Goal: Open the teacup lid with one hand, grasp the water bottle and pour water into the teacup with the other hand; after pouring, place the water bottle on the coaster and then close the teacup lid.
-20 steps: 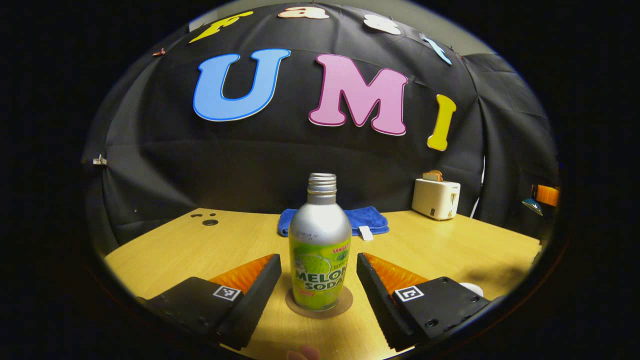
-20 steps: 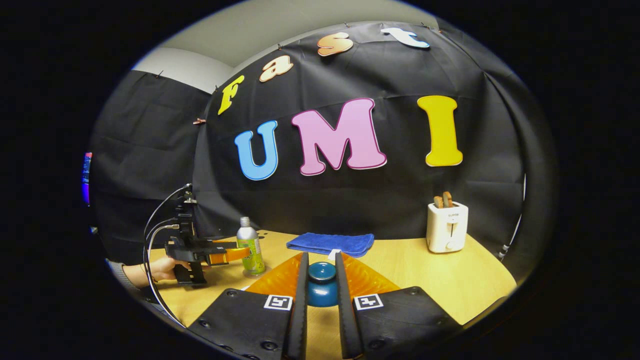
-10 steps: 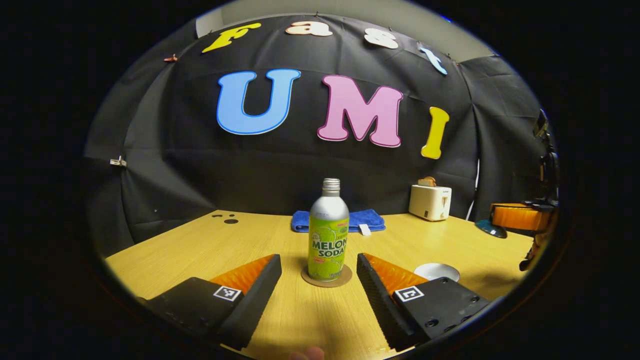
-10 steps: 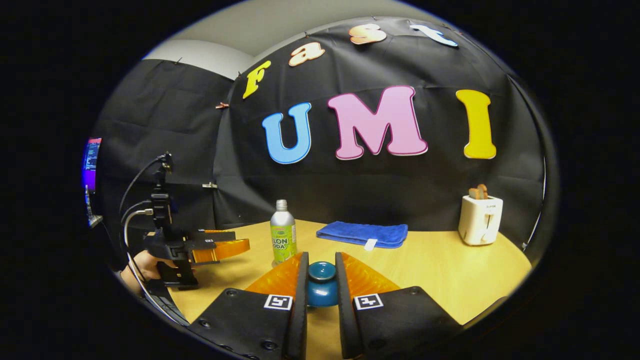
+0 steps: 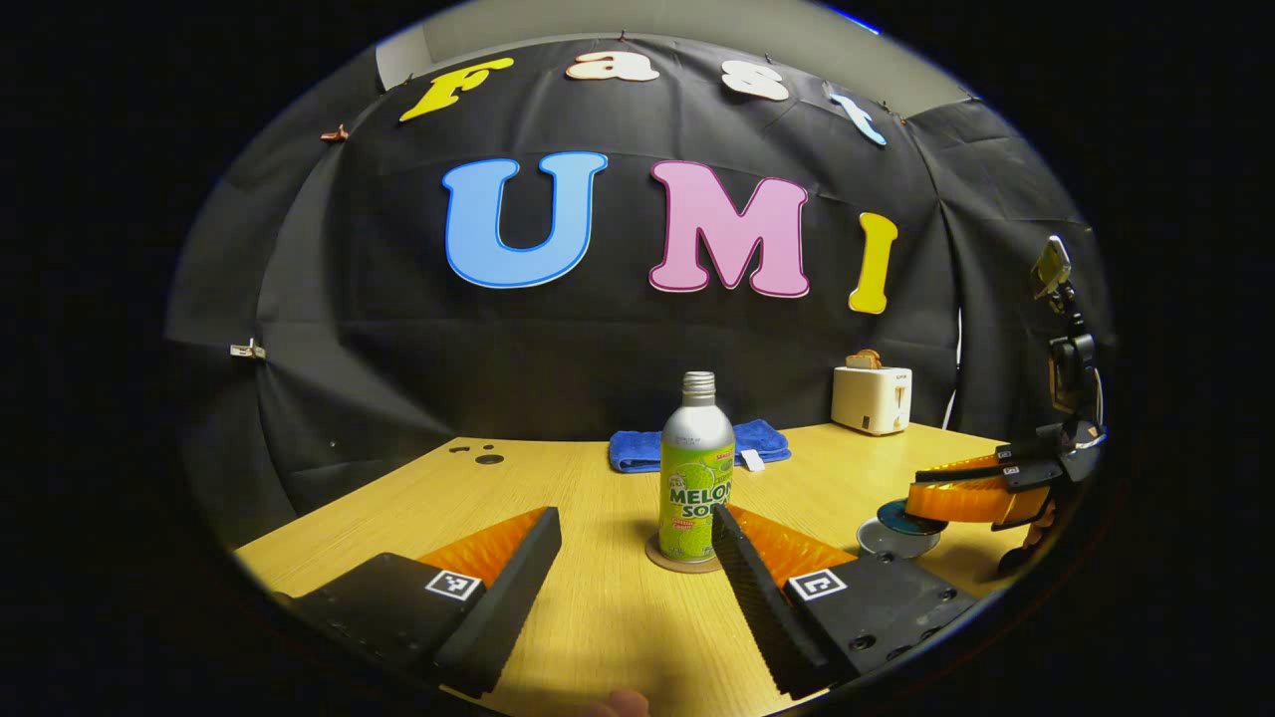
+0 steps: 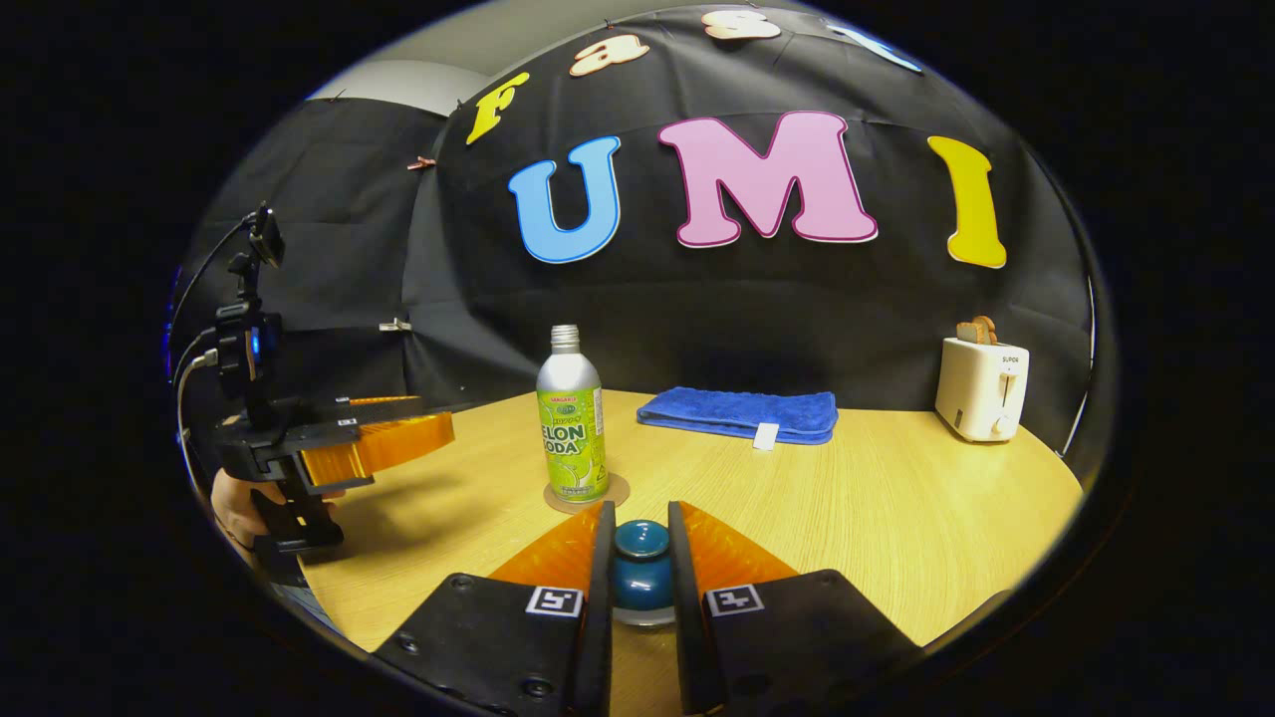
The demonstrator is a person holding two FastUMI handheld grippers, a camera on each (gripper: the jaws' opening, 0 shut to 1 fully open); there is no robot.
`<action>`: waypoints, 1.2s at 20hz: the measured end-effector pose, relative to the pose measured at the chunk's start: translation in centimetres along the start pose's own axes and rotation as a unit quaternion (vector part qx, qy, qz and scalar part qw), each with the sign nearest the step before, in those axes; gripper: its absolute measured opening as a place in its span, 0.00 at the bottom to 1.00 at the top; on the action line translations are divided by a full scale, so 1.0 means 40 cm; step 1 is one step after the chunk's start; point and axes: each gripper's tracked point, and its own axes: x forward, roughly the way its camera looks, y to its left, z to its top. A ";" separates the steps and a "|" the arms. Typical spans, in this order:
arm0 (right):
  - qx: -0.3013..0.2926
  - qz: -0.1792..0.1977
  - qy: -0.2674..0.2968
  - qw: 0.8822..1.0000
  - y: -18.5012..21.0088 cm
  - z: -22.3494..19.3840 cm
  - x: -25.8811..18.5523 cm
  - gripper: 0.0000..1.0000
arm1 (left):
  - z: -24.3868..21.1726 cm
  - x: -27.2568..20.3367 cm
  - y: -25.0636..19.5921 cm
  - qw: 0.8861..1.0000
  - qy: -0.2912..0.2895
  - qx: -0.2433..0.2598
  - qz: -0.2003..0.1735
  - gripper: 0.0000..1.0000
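Note:
The silver and green water bottle stands upright on the round brown coaster, uncapped. My left gripper is open and has nothing between its fingers; the bottle is just beyond its right finger. In the right gripper view, the left gripper hangs left of the bottle and apart from it. My right gripper is shut on the knob of the blue teacup lid. In the left gripper view the lid sits low over the pale teacup; I cannot tell whether they touch.
A folded blue towel lies at the back of the wooden table. A white toaster with toast stands at the back right. A hand holds the left gripper at the table's left edge.
My left gripper has drawn back from the bottle, which stays on the coaster. My right gripper has come down with the lid towards the teacup.

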 end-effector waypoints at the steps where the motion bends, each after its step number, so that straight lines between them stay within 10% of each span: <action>1: 0.001 -0.001 0.003 1.000 -0.001 -0.004 0.002 0.30 | 0.006 -0.002 -0.002 1.000 -0.001 0.000 0.000 0.96; 15: -0.003 0.007 0.036 0.999 -0.003 -0.062 0.020 0.26 | -0.004 0.007 -0.021 1.000 0.007 -0.009 -0.011 0.96; 21: 0.001 0.014 0.006 1.000 -0.009 -0.001 -0.017 0.81 | 0.002 0.004 -0.036 1.000 0.003 -0.016 -0.014 0.96; 24: 0.005 0.013 -0.037 0.999 -0.026 0.080 -0.083 0.87 | 0.006 0.001 -0.048 1.000 0.001 -0.019 -0.016 0.96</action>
